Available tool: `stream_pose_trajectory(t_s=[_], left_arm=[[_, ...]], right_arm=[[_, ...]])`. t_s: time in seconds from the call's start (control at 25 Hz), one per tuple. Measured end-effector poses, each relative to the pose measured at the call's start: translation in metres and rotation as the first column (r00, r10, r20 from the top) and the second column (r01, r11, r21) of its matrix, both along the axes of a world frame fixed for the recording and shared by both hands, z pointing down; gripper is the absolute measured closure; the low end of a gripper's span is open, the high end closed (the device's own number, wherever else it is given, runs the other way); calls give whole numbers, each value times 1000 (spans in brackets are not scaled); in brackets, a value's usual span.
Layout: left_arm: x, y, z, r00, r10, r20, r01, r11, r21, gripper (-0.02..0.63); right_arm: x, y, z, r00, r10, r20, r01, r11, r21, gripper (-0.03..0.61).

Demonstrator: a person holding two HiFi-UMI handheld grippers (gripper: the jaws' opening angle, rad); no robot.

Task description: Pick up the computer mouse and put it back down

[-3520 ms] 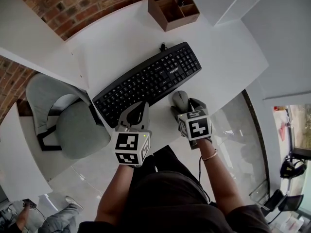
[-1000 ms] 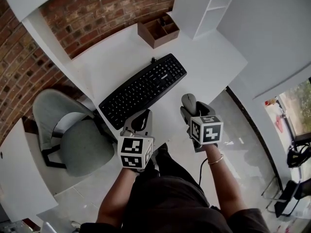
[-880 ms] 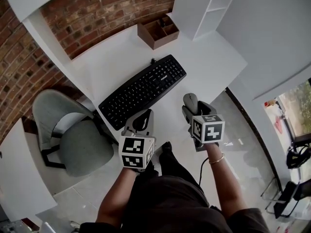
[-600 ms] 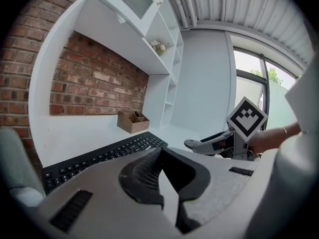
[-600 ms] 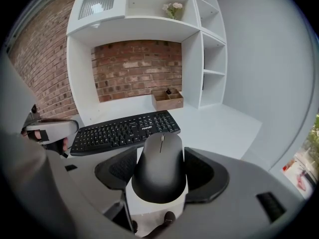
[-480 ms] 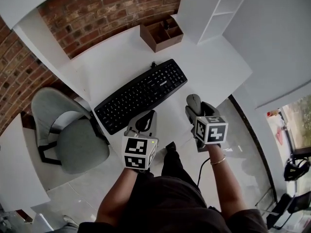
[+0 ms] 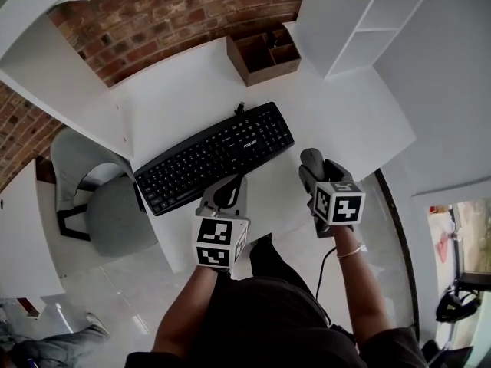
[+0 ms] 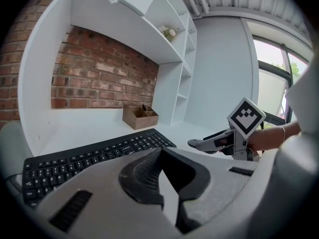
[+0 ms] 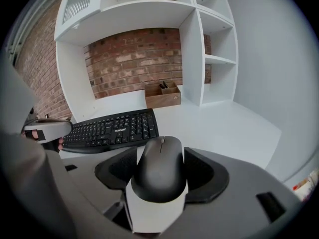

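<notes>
A dark grey computer mouse [image 7: 310, 159] [image 9: 159, 167] sits between the jaws of my right gripper [image 7: 313, 170] [image 9: 159, 176], which is shut on its sides. It is over the white desk [image 7: 349, 121], right of the black keyboard [image 7: 215, 156] [image 9: 112, 128]. Whether the mouse touches the desk, I cannot tell. My left gripper [image 7: 224, 192] [image 8: 162, 183] is shut with nothing in it, at the desk's front edge just below the keyboard [image 8: 89, 156]. In the left gripper view the right gripper [image 8: 207, 144] shows from the side, with the mouse at its tip.
A wooden desk organizer [image 7: 265, 52] stands at the back against the brick wall. A white shelf unit [image 7: 360, 21] rises at the back right. A grey chair [image 7: 100, 205] stands to the left of the desk. The desk's front edge runs close under both grippers.
The head view has swung and the desk sits differently in frame. Both grippers keep their places by the keyboard, the right one still shut on the mouse.
</notes>
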State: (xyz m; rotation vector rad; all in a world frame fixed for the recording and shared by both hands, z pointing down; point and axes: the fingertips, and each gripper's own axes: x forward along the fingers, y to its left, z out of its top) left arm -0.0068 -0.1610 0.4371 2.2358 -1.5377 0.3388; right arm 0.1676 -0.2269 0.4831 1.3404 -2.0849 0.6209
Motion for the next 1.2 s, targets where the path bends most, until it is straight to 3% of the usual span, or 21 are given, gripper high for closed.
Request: stream_pose_trajectory(t_s=[0.48, 1.2], left_arm=[[12, -42, 9, 983, -181, 25, 182, 983, -32, 604], [22, -55, 24, 970, -243, 28, 245, 967, -64, 604]], right_arm=[[8, -68, 29, 989, -150, -7, 150, 988, -45, 279], [13, -91, 62, 971, -230, -64, 224, 971, -89, 278]])
